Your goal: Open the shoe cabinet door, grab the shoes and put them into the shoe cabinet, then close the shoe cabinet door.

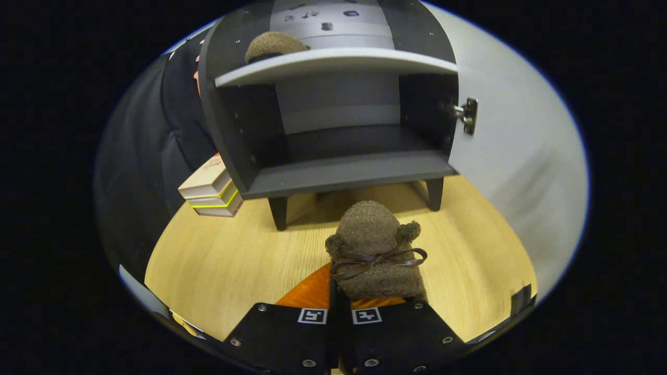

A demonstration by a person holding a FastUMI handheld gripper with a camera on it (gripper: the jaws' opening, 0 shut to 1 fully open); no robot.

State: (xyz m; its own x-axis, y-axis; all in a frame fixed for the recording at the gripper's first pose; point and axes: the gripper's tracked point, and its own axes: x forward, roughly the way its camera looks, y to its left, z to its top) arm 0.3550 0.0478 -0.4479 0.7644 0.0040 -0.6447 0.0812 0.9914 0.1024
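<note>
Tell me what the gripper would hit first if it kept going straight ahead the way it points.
Nothing new: the gripper looks shut on the brown shoe. Carried straight on, the shoe would probably meet the open cabinet's bottom shelf front edge first, though depth is unclear.

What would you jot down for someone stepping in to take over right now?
Hand-held gripper: fingers shut on the brown fuzzy shoe with a ribbon bow, held over the light wooden table, just short of the dark grey shoe cabinet.
Done: white cabinet door open; a matching brown fuzzy shoe sits on the upper shelf.
Left: place the held shoe inside, release, close the door.
</note>
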